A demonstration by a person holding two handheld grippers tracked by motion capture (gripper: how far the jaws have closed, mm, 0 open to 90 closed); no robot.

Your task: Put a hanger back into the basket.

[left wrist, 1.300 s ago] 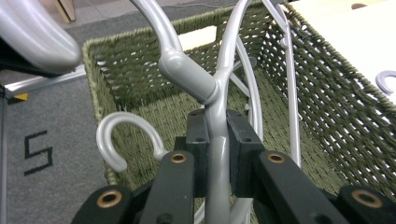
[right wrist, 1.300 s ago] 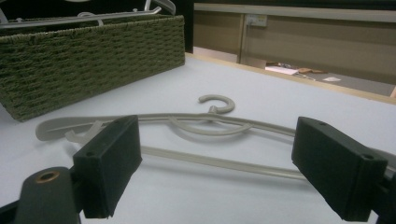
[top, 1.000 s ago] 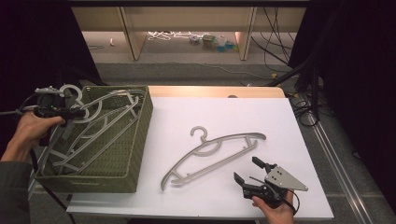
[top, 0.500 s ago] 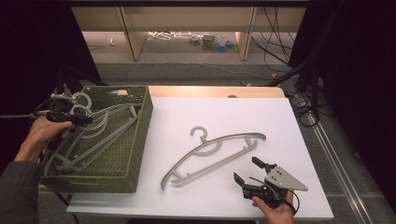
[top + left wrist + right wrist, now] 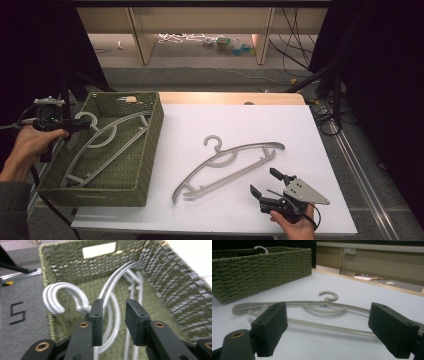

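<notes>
On the left of the white-topped bench [image 5: 320, 130] stands a green woven rectangular basket [image 5: 150, 150]. Grey plastic coat hangers [image 5: 107, 150] lie inside it, their curled hooks [image 5: 58, 298] stacked together and rising above the basket's left rim near its far corner.

The left hand-held gripper [image 5: 82, 125] is held just above that left rim, pointing right at the hooks. In the left gripper view [image 5: 113, 315] its two black jaws stand a little way apart with nothing between the pads; the neck below the hooks lies just beside the left jaw, and I cannot tell whether it touches. The person's left hand [image 5: 32, 145] grips the tool from outside the basket.

Another grey plastic coat hanger [image 5: 227, 162] lies flat on the bare bench to the right of the basket, well apart from it, with its hook [image 5: 329, 295] pointing to the far side and its bar running from near left to far right.

The right hand-held gripper [image 5: 266, 182] sits low at the near right of the bench, held in the right hand [image 5: 295, 227]. Its jaws gape wide and hold nothing, facing the lone hanger's near side from close by without touching it.
</notes>
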